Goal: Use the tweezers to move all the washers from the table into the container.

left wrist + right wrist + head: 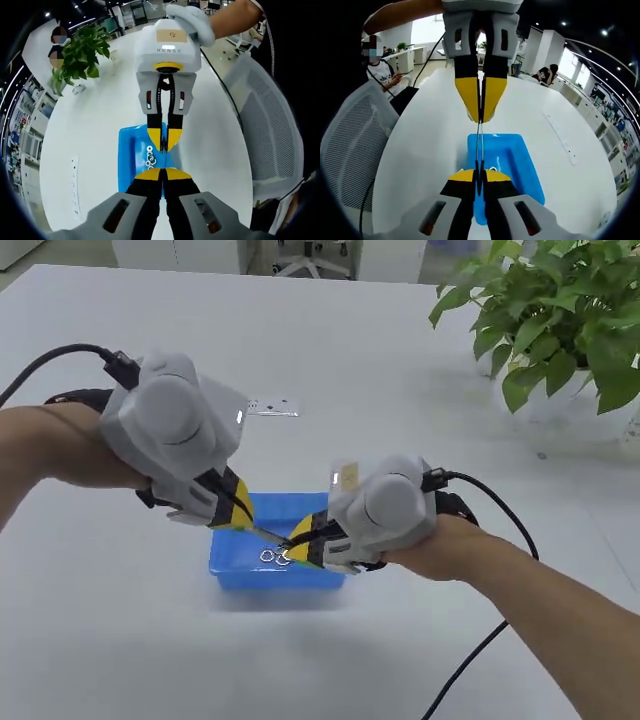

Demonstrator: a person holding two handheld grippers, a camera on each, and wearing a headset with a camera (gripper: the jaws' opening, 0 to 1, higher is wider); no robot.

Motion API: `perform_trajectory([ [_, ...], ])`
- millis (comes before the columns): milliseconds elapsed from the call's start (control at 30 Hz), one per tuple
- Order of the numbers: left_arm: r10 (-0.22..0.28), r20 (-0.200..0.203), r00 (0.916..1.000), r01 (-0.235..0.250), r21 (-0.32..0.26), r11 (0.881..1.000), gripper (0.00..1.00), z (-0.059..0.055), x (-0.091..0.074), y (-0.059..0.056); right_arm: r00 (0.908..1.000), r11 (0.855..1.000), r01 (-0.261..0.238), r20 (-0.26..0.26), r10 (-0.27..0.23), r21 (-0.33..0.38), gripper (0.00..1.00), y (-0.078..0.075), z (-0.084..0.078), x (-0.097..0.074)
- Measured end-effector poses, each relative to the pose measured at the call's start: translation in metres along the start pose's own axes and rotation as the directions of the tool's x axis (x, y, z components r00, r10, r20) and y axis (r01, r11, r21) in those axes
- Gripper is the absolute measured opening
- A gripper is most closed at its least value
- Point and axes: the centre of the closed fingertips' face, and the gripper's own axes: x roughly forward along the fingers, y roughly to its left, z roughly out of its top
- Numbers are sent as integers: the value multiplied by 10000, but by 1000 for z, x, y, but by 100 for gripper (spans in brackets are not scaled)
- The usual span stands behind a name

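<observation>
A blue container point(276, 580) sits on the white table, with several metal washers point(275, 557) lying inside it. Thin tweezers point(272, 534) span the gap between my two grippers above the container. My left gripper point(245, 518) comes in from the left and is shut on one end. My right gripper point(298, 545) comes from the right, shut on the other end. In the right gripper view the tweezers point(479, 145) run from my right gripper point(479, 176) up to the left gripper point(480, 115), over the container point(515, 160). The left gripper view has the washers point(150, 156) beside my left gripper point(163, 174).
A potted plant point(560, 320) stands at the table's far right. A small white strip point(272, 407) lies behind the container. A black cable point(470, 670) trails from the right gripper. A mesh chair point(270, 125) stands beside the table.
</observation>
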Motion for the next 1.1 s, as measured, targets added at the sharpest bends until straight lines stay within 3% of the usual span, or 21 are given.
perform_trajectory([
  [333, -93, -7, 10000, 93, -62, 9999, 4, -4, 14, -24, 9982, 9992, -301, -524, 286, -280, 5, 19, -8, 0],
  [700, -158, -21, 9999, 158, -74, 9998, 5, -15, 29, -39, 9910, 9973, -647, -1196, 602, -338, 5, 38, -24, 3],
  [1100, -35, 14, 10000, 35, -333, 9994, 10, -27, 31, -52, 9806, 9938, -1071, -1680, 1007, -290, 6, 56, -38, 16],
])
